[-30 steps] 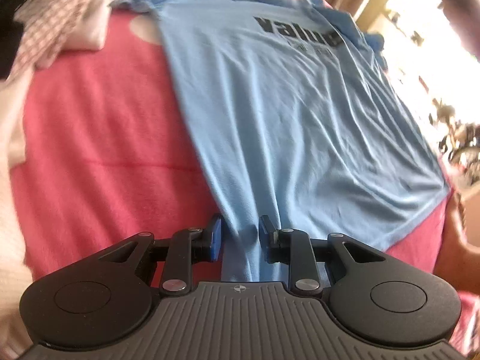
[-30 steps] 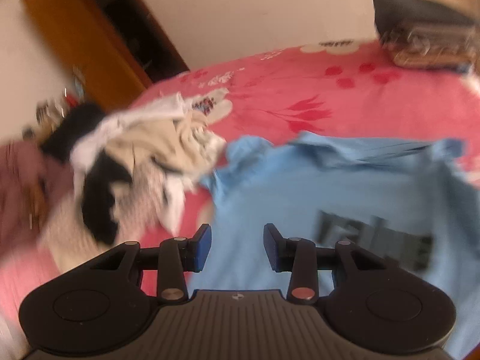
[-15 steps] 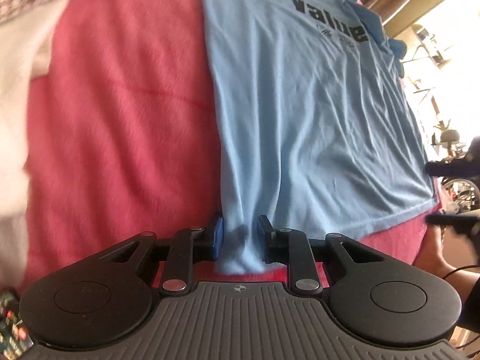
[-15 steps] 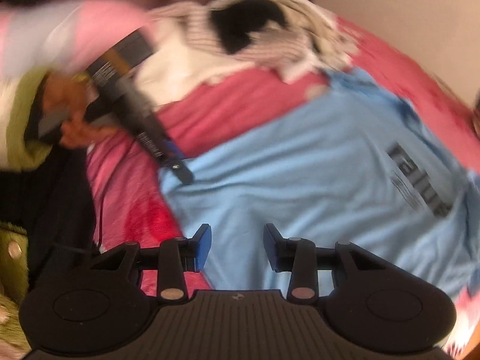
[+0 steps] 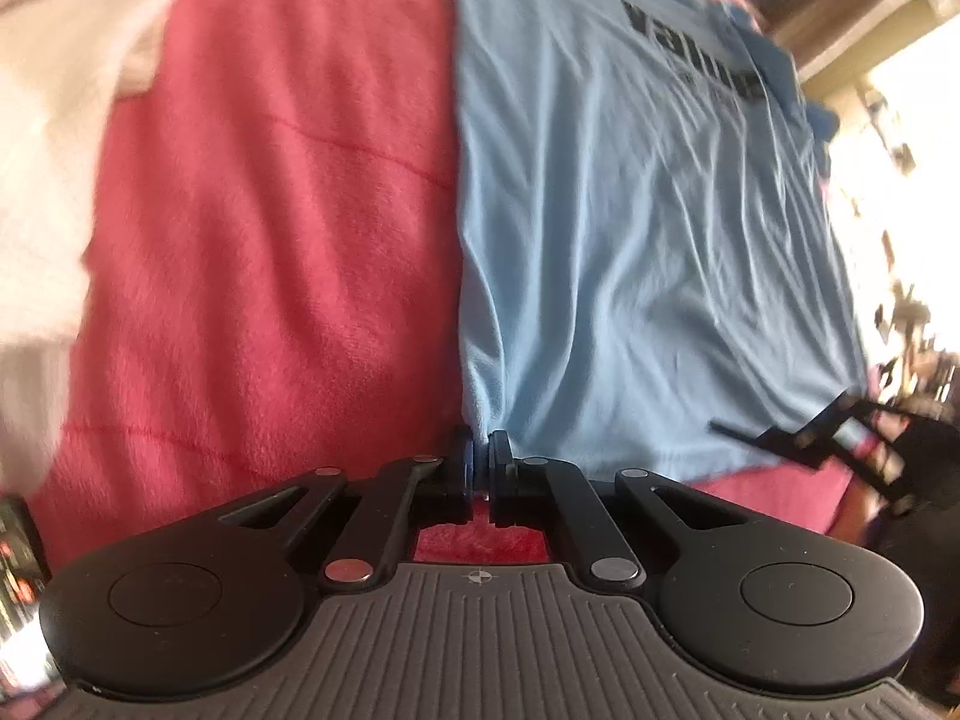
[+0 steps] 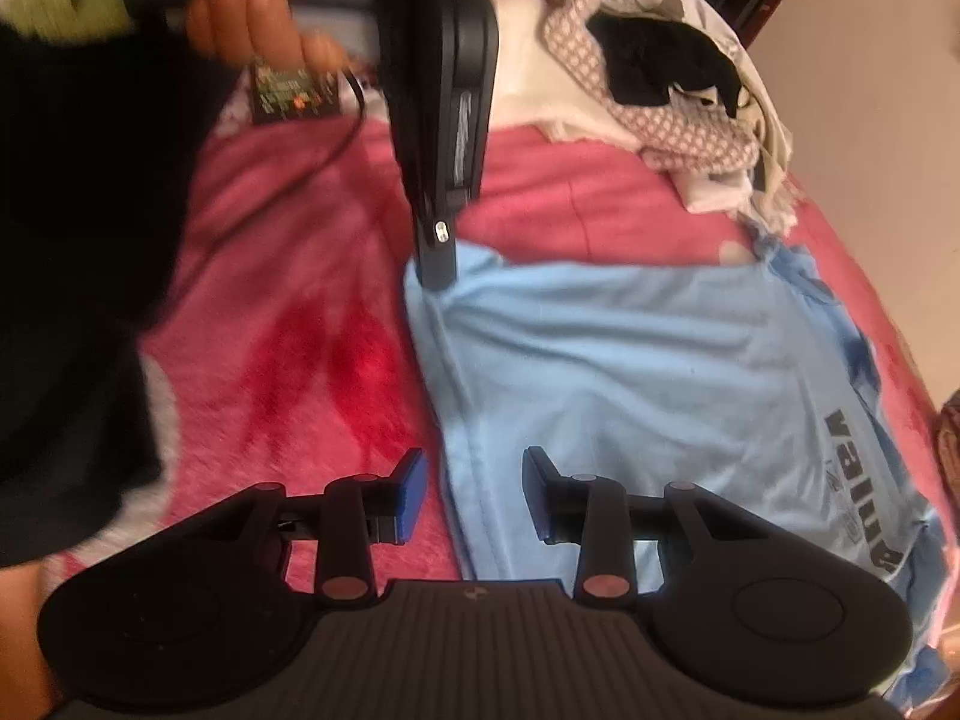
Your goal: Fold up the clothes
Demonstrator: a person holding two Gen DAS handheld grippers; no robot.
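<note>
Blue T-shirt [image 5: 630, 252] lies flat on the pink bed [image 5: 270, 228], stretching lengthwise ahead of the left gripper [image 5: 480, 456] clenched on its hem corner, while the released right gripper [image 6: 474, 492] straddles the opposite hem corner

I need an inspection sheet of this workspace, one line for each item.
Surface: pink blanket on a bed.
Job's things: light blue T-shirt spread flat, print facing up.
Clutter: heap of clothes beyond the shirt.
Grippers: left gripper shut on a bottom corner of the shirt; right gripper open, astride the hem at the other corner.
Cables: black cable on the blanket.
Surroundings: pale wall.
</note>
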